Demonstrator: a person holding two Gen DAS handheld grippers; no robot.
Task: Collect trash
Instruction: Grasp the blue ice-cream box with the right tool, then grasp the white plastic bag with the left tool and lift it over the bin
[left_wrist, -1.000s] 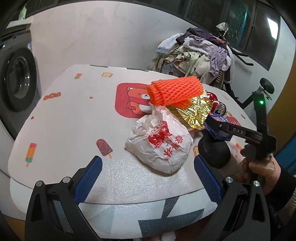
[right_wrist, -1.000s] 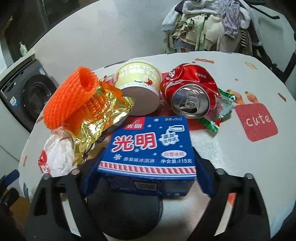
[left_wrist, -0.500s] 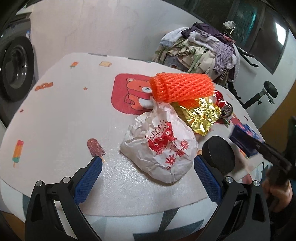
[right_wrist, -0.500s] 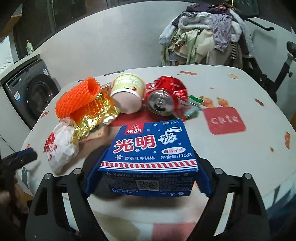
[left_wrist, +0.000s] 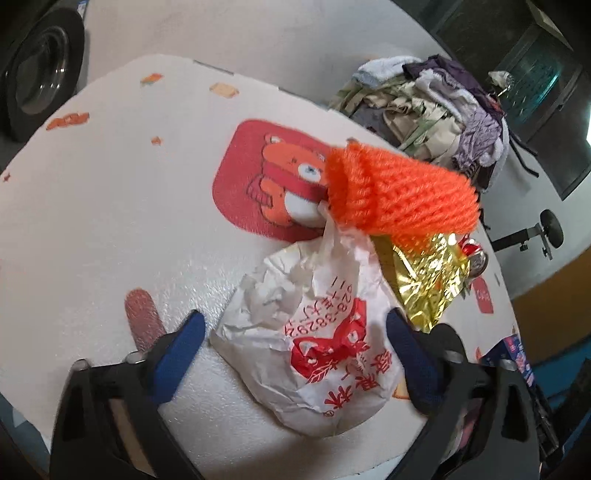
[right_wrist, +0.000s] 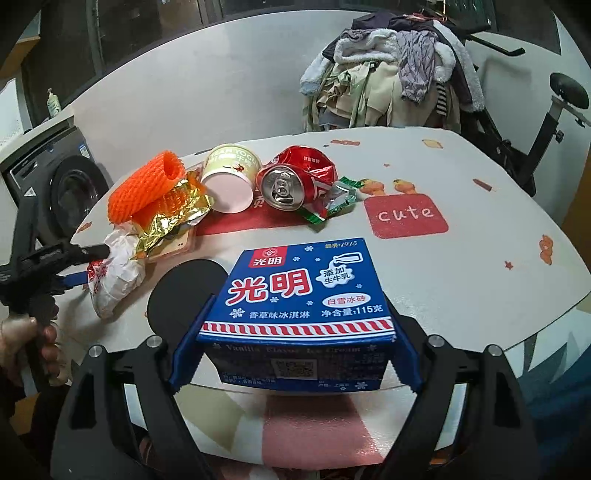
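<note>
My right gripper (right_wrist: 295, 354) is shut on a blue ice cream box (right_wrist: 299, 291) and holds it above the table's near edge. My left gripper (left_wrist: 295, 343) is open with its fingers on either side of a crumpled white paper bag (left_wrist: 314, 332) with red print; the bag also shows in the right wrist view (right_wrist: 114, 273). Beyond the bag lie an orange foam net (left_wrist: 399, 192), gold foil (left_wrist: 428, 277), a yogurt cup (right_wrist: 231, 181), a crushed red can (right_wrist: 295, 177) and a green wrapper (right_wrist: 332, 203).
A black round disc (right_wrist: 181, 295) lies on the table (right_wrist: 461, 266) beside the box. A pile of clothes (right_wrist: 395, 74) and an exercise bike (right_wrist: 535, 122) stand behind the table. A washing machine (right_wrist: 62, 192) is at the left.
My left gripper moved forward, its fingers now flanking the white bag. My right gripper drew back and up from the pile with the blue box.
</note>
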